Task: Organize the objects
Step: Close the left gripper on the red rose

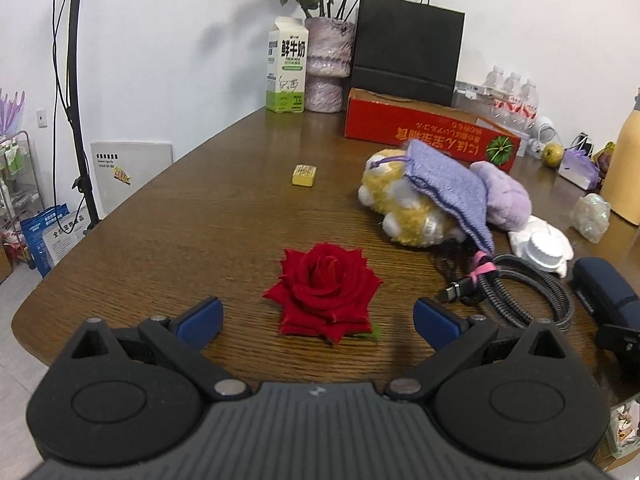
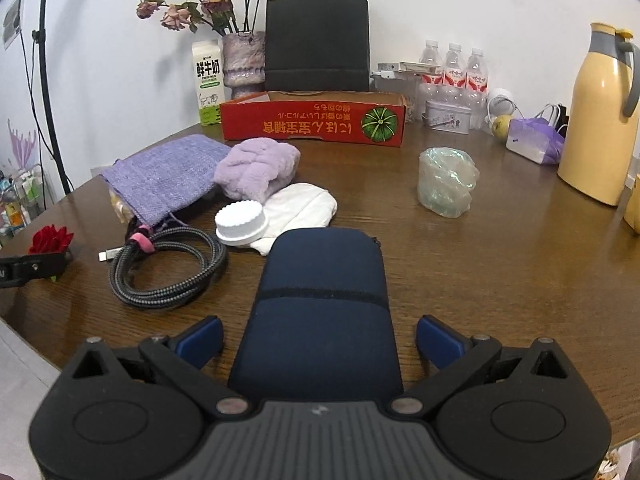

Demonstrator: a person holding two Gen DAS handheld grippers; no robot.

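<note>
- Brown wooden table point(image 1: 208, 216), cluttered along the white wall.
- Left gripper point(image 1: 318, 322) spread wide, red rose point(image 1: 326, 288) lying between its fingers, untouched.
- Right gripper point(image 2: 320, 340) spread wide around the navy pouch point(image 2: 320, 312).
- Yellow thermos point(image 2: 600, 120) whole only in right view; small yellow block point(image 1: 305, 175) only in left.

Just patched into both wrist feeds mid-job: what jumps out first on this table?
The red rose lies on the wooden table right between the open fingers of the left gripper. The navy blue zip case lies lengthwise between the open fingers of the right gripper. Behind them sits a heap of plush toys under a purple drawstring pouch, with a coiled braided cable beside it.
</note>
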